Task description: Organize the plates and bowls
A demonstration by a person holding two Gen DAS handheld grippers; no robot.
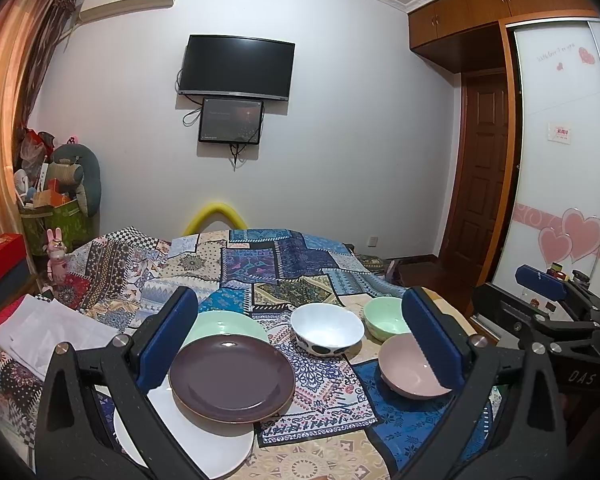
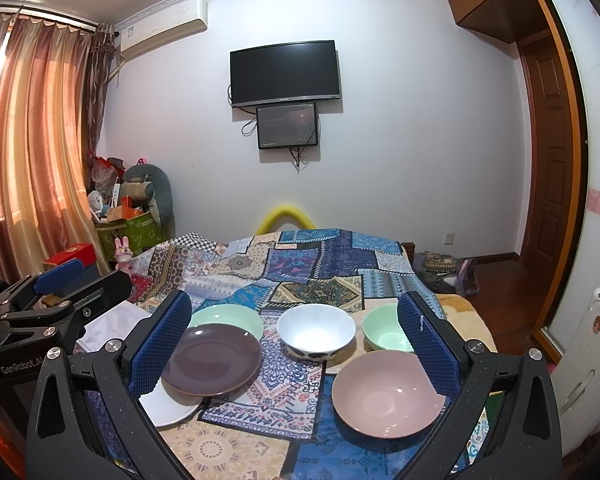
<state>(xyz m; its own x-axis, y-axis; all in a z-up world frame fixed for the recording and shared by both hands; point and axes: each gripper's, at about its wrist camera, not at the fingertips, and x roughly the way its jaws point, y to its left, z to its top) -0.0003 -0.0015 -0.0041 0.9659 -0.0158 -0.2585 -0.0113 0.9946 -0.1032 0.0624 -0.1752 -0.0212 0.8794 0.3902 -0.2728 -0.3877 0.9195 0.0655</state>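
Patchwork cloth in blues, creams and reds covers the surface (image 1: 260, 264) where the dishes lie, with a dark wall-mounted television (image 1: 238, 66) on the white wall beyond.

Both grippers hover above the near edge, holding nothing. The left gripper (image 1: 300, 340) has its blue pads spread wide, and so does the right gripper (image 2: 296, 344).

Between the left gripper's fingers, close to its left pad, lies a round dark purple plate (image 1: 232, 378). It overlaps a flat white plate (image 1: 204, 444) nearer the gripper and a pale green plate (image 1: 224, 322) just behind. Ahead of the gap stands a white bowl with black spots on its outside (image 1: 327, 334). Against the right pad sits a shallow pink bowl (image 1: 412, 368), and behind that a small mint green bowl (image 1: 384, 322).

By count: three plates and three bowls, six dishes in all.

Judged from this layout, the sorting has barely started. The plates overlap loosely rather than forming a squared stack, and the three bowls stand apart, none nested. Stacking the plates and nesting the bowls appears to remain.
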